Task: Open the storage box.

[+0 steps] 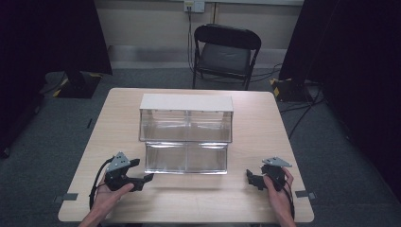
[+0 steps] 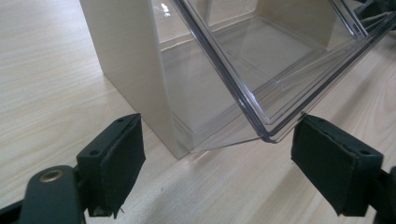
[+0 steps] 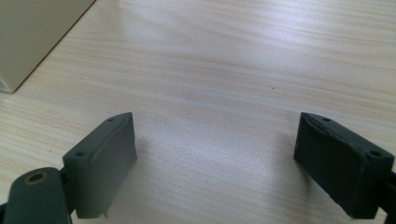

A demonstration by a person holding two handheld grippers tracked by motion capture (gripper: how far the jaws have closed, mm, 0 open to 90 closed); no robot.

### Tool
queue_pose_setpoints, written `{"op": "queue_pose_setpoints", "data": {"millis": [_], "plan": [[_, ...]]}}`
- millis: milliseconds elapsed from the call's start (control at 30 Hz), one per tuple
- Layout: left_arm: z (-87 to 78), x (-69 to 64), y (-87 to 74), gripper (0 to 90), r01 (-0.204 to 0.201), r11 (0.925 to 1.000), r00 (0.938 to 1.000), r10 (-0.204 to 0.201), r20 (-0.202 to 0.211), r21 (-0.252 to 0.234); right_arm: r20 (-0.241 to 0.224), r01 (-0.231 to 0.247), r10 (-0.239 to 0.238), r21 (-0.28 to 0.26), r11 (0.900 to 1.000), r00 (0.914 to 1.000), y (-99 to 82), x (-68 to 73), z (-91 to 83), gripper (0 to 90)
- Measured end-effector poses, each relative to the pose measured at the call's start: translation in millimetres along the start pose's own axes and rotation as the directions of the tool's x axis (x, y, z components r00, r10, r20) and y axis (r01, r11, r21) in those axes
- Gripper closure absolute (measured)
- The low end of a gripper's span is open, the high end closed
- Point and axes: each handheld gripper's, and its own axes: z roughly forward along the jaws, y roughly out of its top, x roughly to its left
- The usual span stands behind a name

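Clear plastic bin point(image 1: 186, 137) mid-table point(image 1: 255, 198), lower drawer tilted out, left gripper point(image 1: 142, 182) just beside its front corner, fingers point(image 2: 112, 163) wide, right gripper point(image 1: 253, 179) apart, fingers point(image 3: 100, 163) wide, empty.

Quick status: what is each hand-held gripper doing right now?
Left hand-held gripper: open, empty, at the clear bin's front corner.
Right hand-held gripper: open, empty, over the table.
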Motion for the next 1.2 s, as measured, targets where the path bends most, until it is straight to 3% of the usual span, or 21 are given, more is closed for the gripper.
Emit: {"op": "queue_pose_setpoints", "data": {"millis": [300,433,500,833,1200], "plan": [[-0.4,0.0,0.0,17.7,-0.007,1.0000,1.0000,0.007,0.002,-0.004,0.000,0.000,0.000,0.000,1.0000,1.0000,0.0,0.0,0.0,12.0],[-2.2,2.0,-0.1,17.5,0.005,0.9998,0.9994,-0.005,0.034,-0.018,0.000,0.000,0.000,0.000,1.0000,1.0000,0.0,0.0,0.0,12.0],[-2.6,1.8,0.2,16.7,-0.003,0.9999,0.9998,0.004,0.020,-0.013,0.001,0.000,0.000,0.000,1.0000,1.0000,0.0,0.1,0.1,12.0],[-3.7,1.7,0.3,16.6,0.004,0.9996,0.9992,-0.003,0.039,-0.027,0.001,0.000,0.000,0.000,1.0000,1.0000,0.0,0.1,0.1,12.0],[-4.7,0.6,1.9,15.4,-0.014,0.9994,0.9994,0.015,0.031,-0.031,0.001,0.000,0.000,0.000,1.0000,1.0000,0.0,0.1,0.1,12.0]]}}
